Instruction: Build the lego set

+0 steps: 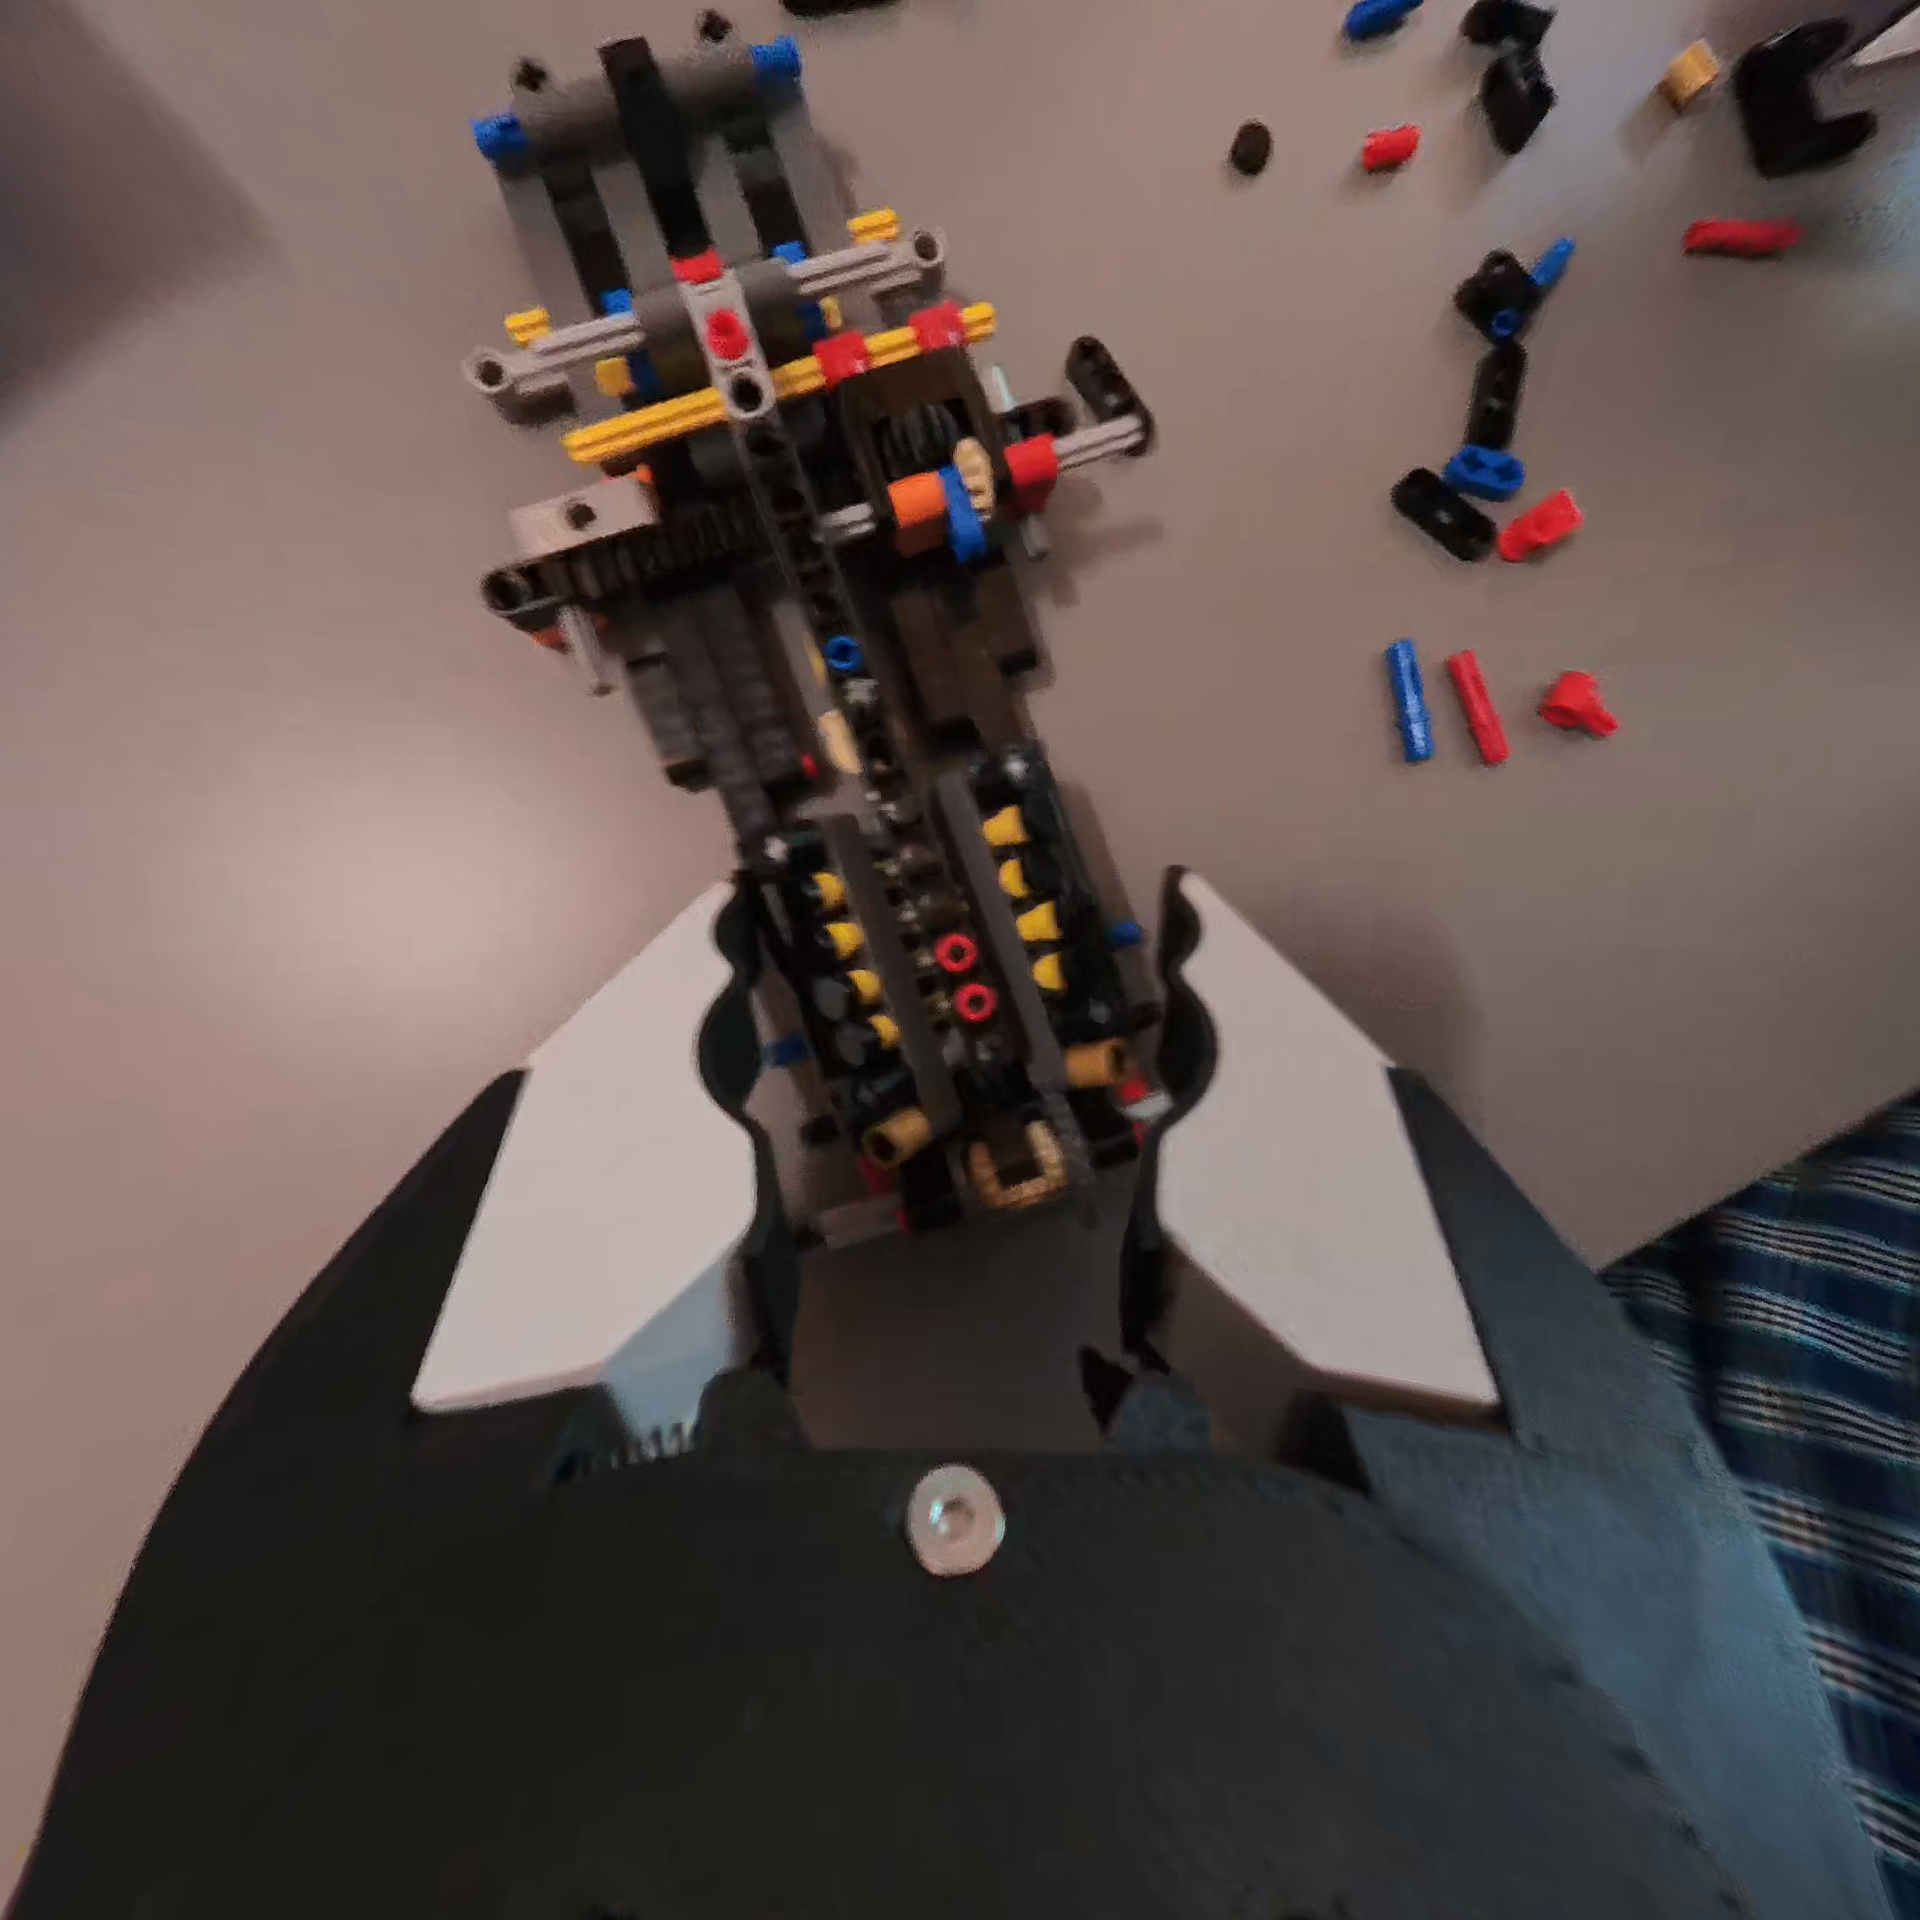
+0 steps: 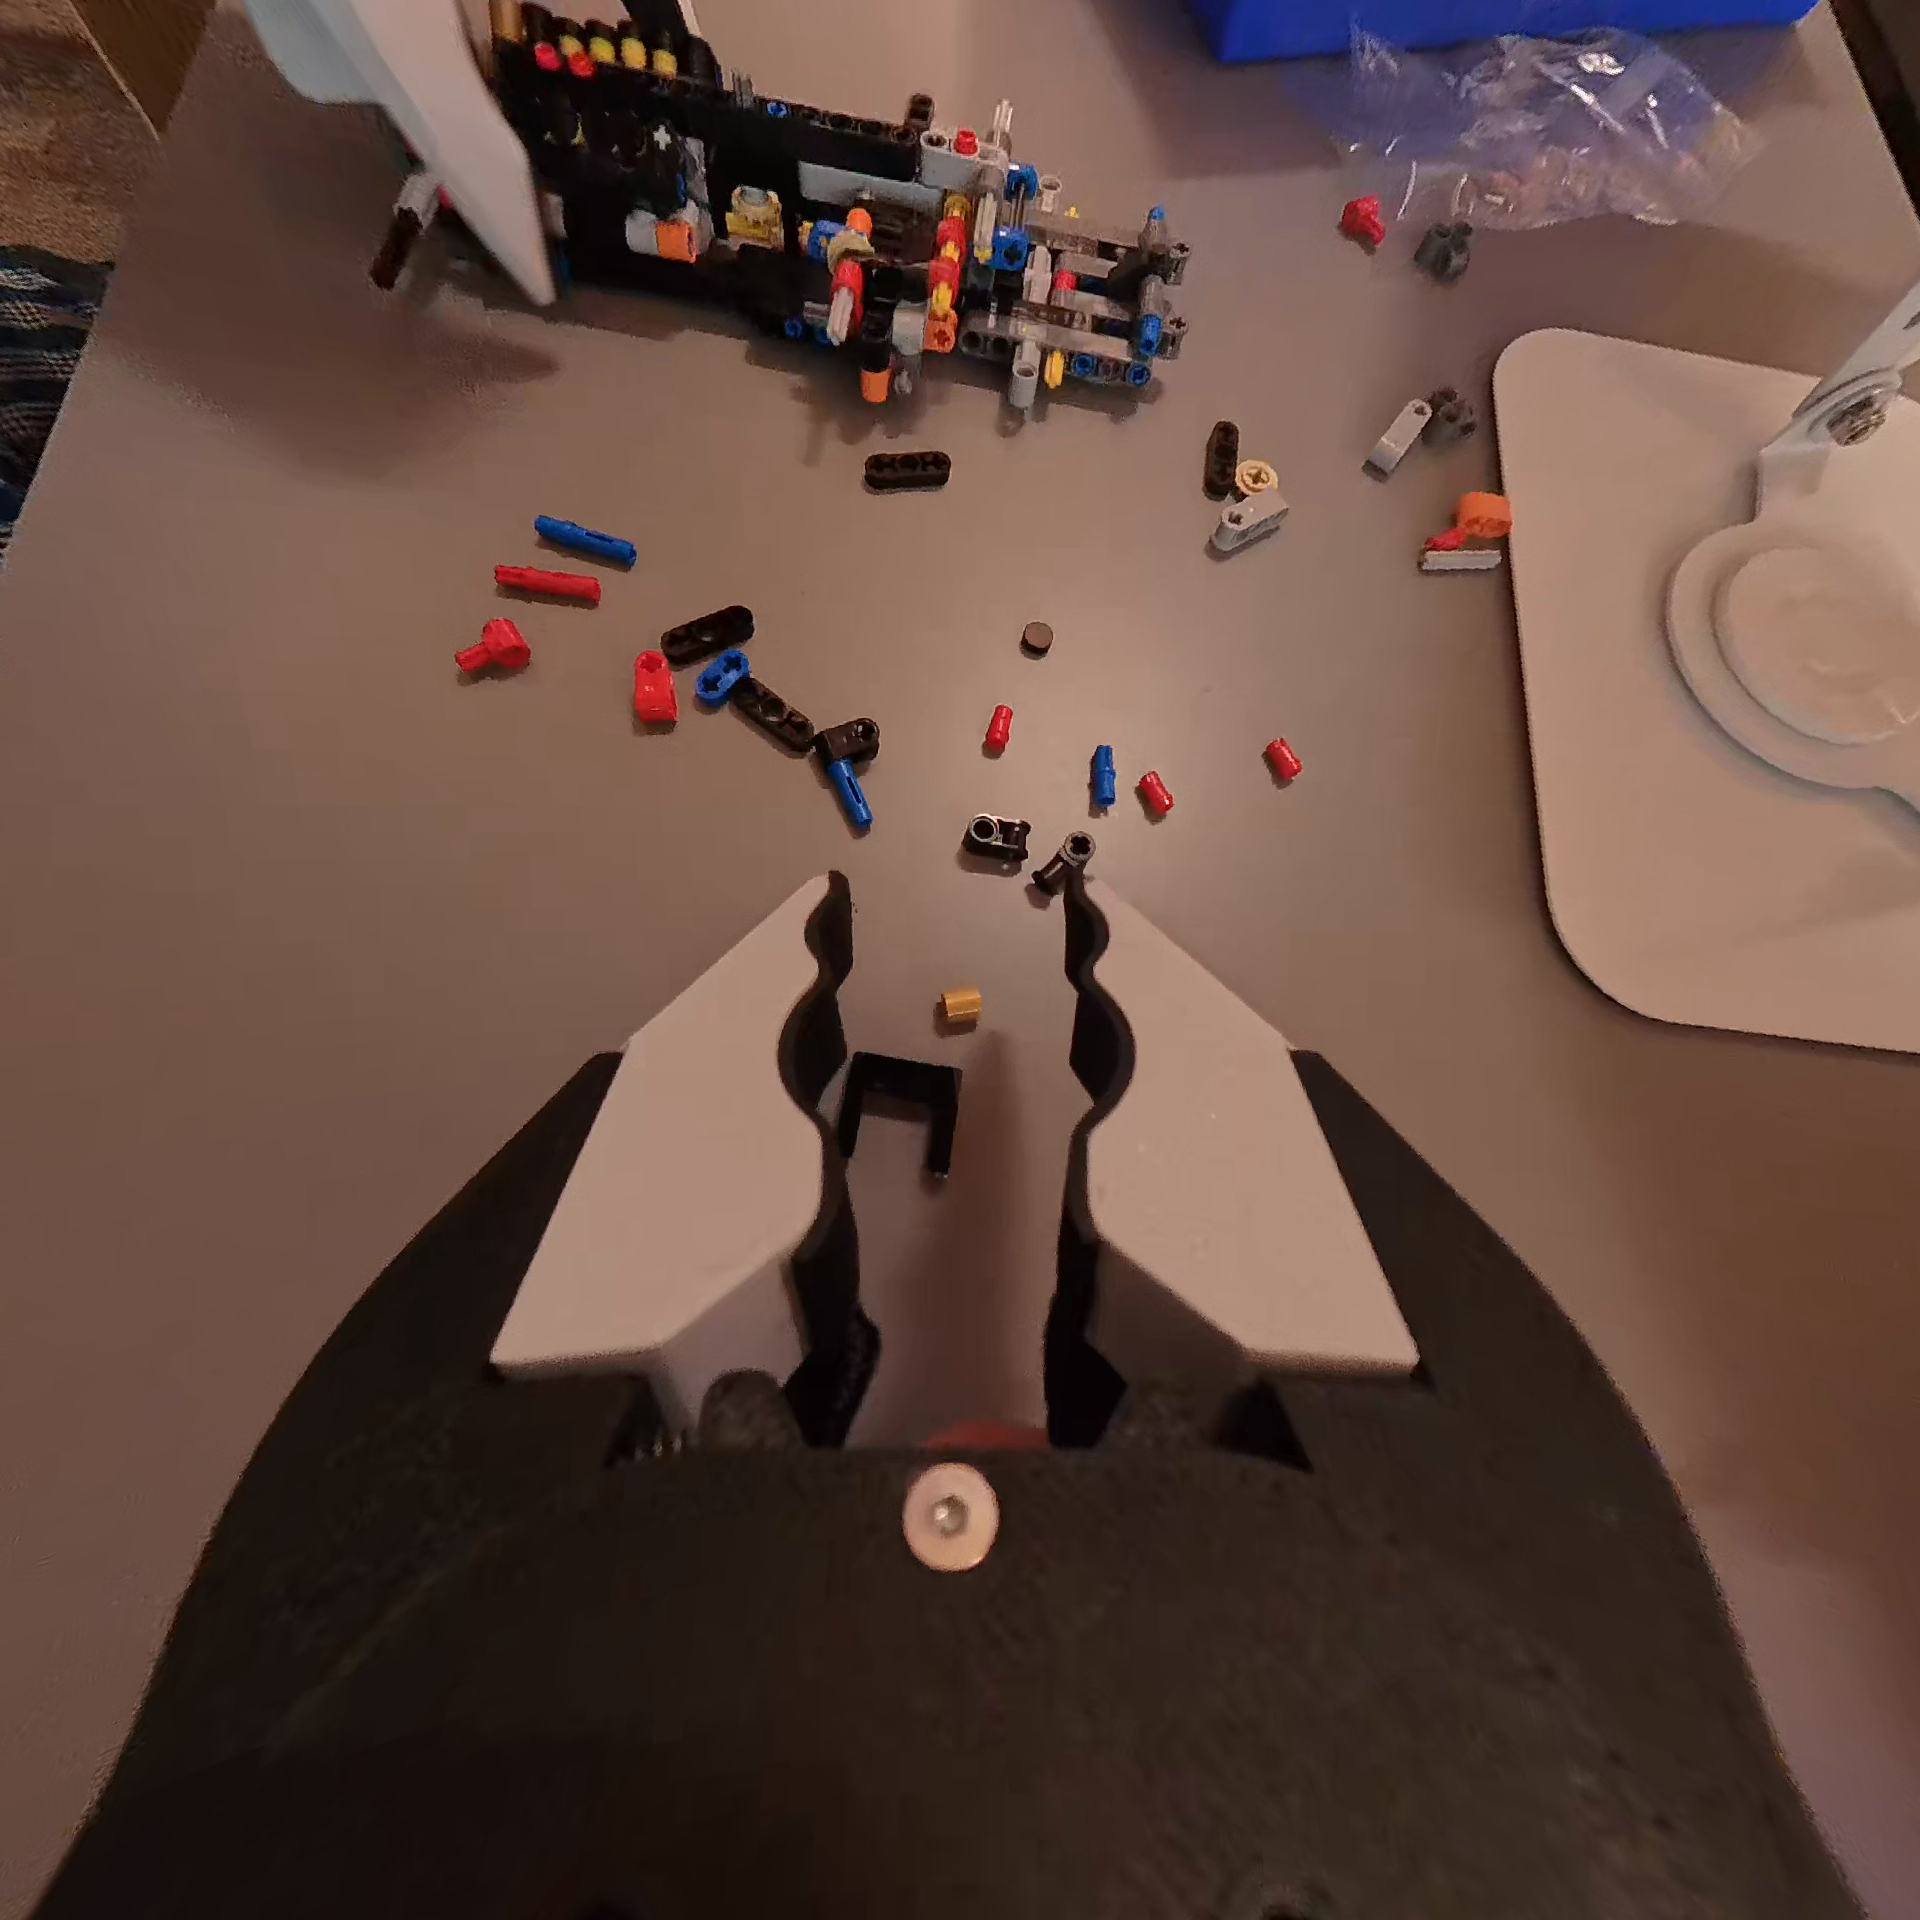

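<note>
The long lego assembly (image 1: 790, 540), black and grey with yellow, red and blue parts, lies on the grey table (image 1: 260, 831). My left gripper (image 1: 951, 899) grips its near end, one pad on each side. In the right wrist view the assembly (image 2: 883, 239) lies at the far left, with a white finger of the left gripper (image 2: 457, 135) against its end. My right gripper (image 2: 956, 888) is open just above the table. A black U-shaped piece (image 2: 899, 1107) and a small gold bush (image 2: 961, 1008) lie between its fingers, ungripped.
Several loose red, blue and black pins and connectors (image 2: 727, 675) lie scattered mid-table. A white stand base (image 2: 1662, 831) sits at the right, with a clear plastic bag (image 2: 1538, 125) and a blue box (image 2: 1455, 21) at the back. Plaid cloth (image 1: 1787, 1403) is at the table's edge.
</note>
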Demonstrator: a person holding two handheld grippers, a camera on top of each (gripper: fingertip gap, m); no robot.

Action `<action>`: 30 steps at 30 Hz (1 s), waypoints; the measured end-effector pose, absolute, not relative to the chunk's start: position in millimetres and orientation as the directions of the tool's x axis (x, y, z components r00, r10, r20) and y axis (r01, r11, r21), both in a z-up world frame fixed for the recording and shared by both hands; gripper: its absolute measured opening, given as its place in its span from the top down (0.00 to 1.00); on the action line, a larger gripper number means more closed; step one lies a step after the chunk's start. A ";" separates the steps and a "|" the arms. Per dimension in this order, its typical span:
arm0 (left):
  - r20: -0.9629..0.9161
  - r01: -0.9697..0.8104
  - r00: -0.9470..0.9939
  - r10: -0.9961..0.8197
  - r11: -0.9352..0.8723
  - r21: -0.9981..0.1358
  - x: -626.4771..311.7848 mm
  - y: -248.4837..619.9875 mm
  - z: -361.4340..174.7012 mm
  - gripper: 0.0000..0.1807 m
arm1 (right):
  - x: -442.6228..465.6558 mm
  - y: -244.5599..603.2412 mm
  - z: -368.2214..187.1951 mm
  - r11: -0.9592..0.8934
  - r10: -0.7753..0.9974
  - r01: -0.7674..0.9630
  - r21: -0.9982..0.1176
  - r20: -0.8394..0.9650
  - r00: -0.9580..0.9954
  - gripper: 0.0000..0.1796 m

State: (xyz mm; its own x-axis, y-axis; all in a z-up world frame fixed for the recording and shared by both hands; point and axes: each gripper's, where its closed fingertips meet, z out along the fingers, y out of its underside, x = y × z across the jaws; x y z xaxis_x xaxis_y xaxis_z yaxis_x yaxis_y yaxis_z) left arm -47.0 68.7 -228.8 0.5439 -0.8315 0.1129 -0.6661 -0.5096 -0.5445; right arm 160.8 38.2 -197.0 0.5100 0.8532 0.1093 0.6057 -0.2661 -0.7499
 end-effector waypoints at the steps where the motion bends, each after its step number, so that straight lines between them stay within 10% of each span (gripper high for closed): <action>1: 0.103 -0.672 0.544 -0.833 -0.505 -0.542 -49.0 71.3 -229.2 0.63 | 160.0 38.5 -196.4 -0.261 0.853 0.606 -0.751 0.115 0.510 0.79; 30: 0.765 -0.345 0.262 -0.588 -0.797 -0.495 -37.1 91.9 -185.9 0.65 | 132.2 42.7 -174.6 -0.127 0.836 0.573 -0.810 0.224 0.501 0.78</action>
